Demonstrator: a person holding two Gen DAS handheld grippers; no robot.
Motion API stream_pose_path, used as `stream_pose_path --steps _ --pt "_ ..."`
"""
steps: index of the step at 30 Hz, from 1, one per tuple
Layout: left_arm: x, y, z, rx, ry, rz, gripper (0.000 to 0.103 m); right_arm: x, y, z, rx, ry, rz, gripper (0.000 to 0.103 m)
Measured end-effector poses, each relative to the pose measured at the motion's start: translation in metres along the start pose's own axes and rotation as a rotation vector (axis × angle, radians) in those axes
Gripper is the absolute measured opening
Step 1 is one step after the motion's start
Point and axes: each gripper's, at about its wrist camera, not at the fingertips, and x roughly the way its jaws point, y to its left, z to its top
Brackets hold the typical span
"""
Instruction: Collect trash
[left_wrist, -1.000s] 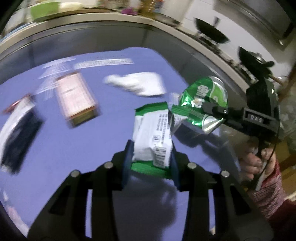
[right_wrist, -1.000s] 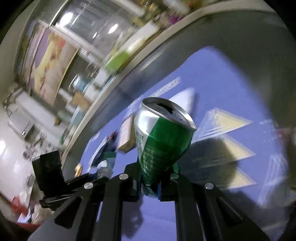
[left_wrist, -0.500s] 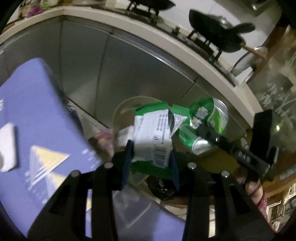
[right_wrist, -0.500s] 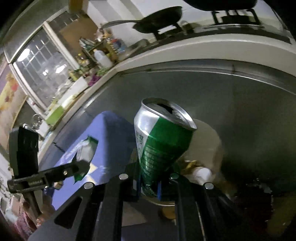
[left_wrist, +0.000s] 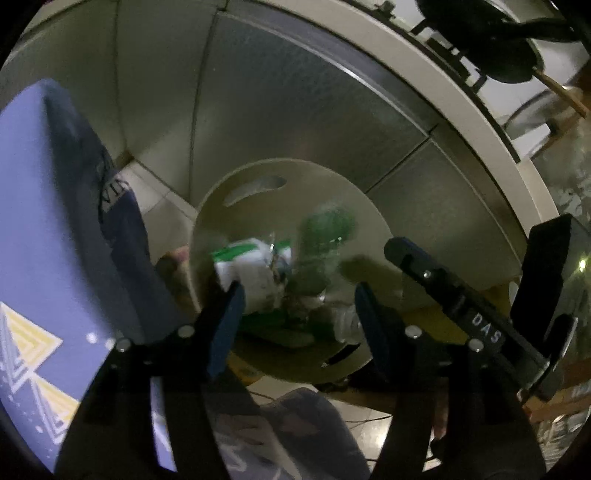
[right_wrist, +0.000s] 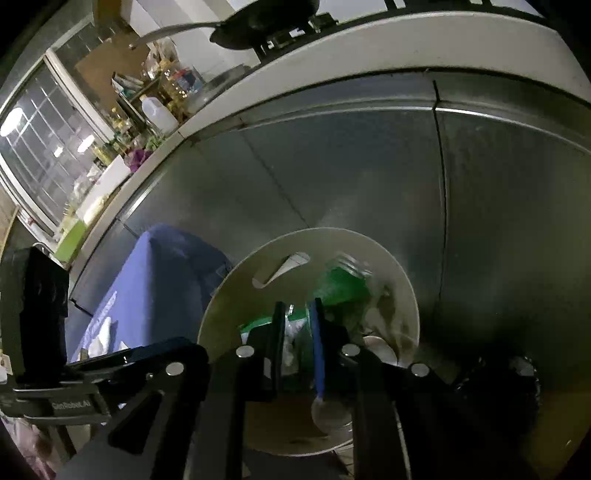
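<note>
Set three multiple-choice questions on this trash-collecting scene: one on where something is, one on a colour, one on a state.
1. Where is the green can?
A on the floor
B in the bin
C on the stove

2. What colour is the bin?
A cream
B red
C black

3. How does the left gripper stand?
A shut tight
B open
C out of view

Key:
1 B, the blurred can shows inside the bin's round rim.
2 A, the bin's wall and rim are cream in both views.
3 B, its jaws have just been opening and stand wide apart, and the wrapper lies beyond them in the bin, not pressed by the pads.
</note>
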Motion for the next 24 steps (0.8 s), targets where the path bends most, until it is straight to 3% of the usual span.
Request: stream_pose_path --steps 5,7,9,10,11,16,20,24 --pt "-0.038 -0.001 -0.022 0.037 -0.055 -0.036 0.06 -0.016 0.001 -0.004 0.02 -0.016 0.035 0.015" --pt "-0.055 0.003 -0.037 0.056 -0.083 -0.035 0.06 -0.024 0.008 -0.007 0.04 -0.028 0.086 0.02" --pt "-0.077 0.012 -0.055 0.071 -0.117 -0.023 0.06 -0.032 0.016 -0.009 0.072 -0.033 0.163 0.039" --pt "-0.087 0.018 -0.063 0.072 -0.133 -0.008 0.06 -0.034 0.021 -0.009 0.085 -0.034 0.192 0.058" --pt "-0.102 0.028 -0.076 0.069 -0.159 0.016 0.06 -0.038 0.026 -0.01 0.1 -0.038 0.224 0.067" --pt "-0.158 0.078 -0.122 -0.001 -0.251 0.123 0.06 -0.055 0.086 -0.016 0.031 -0.018 0.352 0.068" --pt "-0.213 0.135 -0.169 -0.128 -0.323 0.194 0.06 -0.06 0.144 -0.028 -0.056 0.083 0.461 0.068" --pt "-0.264 0.188 -0.227 -0.268 -0.391 0.248 0.06 -0.06 0.208 -0.055 -0.143 0.26 0.596 0.068"
